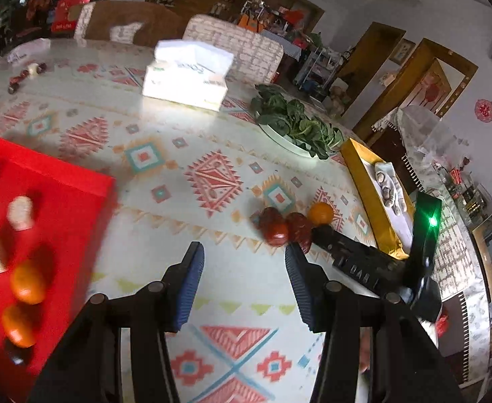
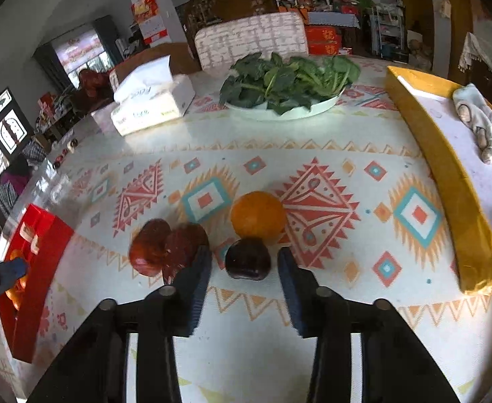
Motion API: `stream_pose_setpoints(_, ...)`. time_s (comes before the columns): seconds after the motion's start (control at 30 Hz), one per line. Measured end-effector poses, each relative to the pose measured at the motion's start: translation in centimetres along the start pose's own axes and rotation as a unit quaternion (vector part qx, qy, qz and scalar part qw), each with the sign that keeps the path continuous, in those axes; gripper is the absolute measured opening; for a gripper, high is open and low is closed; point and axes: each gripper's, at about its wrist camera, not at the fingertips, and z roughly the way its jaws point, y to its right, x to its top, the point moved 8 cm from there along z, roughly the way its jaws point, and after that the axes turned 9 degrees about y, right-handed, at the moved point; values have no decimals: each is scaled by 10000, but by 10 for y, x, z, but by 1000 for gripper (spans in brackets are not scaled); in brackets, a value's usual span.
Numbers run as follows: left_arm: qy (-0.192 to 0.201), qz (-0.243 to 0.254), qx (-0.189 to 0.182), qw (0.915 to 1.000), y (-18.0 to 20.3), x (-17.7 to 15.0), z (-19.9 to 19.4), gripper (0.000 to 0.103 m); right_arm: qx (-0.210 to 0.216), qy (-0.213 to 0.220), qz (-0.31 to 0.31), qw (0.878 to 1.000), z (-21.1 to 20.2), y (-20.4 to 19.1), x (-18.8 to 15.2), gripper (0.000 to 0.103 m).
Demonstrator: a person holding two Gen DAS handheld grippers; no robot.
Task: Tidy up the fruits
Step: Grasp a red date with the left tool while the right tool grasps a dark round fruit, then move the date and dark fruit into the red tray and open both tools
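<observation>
Hovering low over the patterned tabletop [image 2: 313, 141], the right tongs [image 2: 244, 268] stood parted around a dark plum [image 2: 247, 258], pads not pressing it. An orange [image 2: 257, 215] lay just beyond, two red fruits [image 2: 168, 248] touching each other to its left. The left tongs [image 1: 244, 268] gaped over bare cloth, nothing between them. The red tray [image 1: 61, 181], far left, carried oranges [image 1: 27, 282].

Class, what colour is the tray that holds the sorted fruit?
Red tray, clearest in the left wrist view.
</observation>
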Motion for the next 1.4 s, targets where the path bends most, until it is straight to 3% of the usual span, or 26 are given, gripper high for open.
stream_pose_setpoints(0.1,-112,28,-10,9999,8,-2,22,50,-247,45,-233,9994,1,-3,-1,29)
stream_pose_setpoints(0.4,-559,135,51,9983,16,-13,84,50,-41,70,115,9999,-9,9,1,29)
stream_pose_setpoints(0.63,-535,165,-2,9984,25,-6,100,50,60,70,150,9998,-11,9,2,29)
stream_pose_setpoints(0.77,-532,420,121,9976,35,-3,110,49,70,40,213,9997,-11,11,1,29)
stream_pose_setpoints(0.83,-574,540,172,9967,39,-4,114,31,60,64,240,9997,-13,13,2,29)
stream_pose_setpoints(0.9,-579,627,216,9961,41,-6,114,29,89,72,284,9995,-13,14,3,29)
stream_pose_setpoints(1.1,-388,409,163,9983,33,-8,85,29,269,95,440,9986,-16,16,3,29)
stream_pose_setpoints(1.3,138,80,26,9999,12,-1,15,29,931,153,834,9920,-24,10,5,29)
stream_pose_setpoints(1.4,551,-145,130,9983,-17,2,-33,29,1229,109,856,9887,-27,1,3,29)
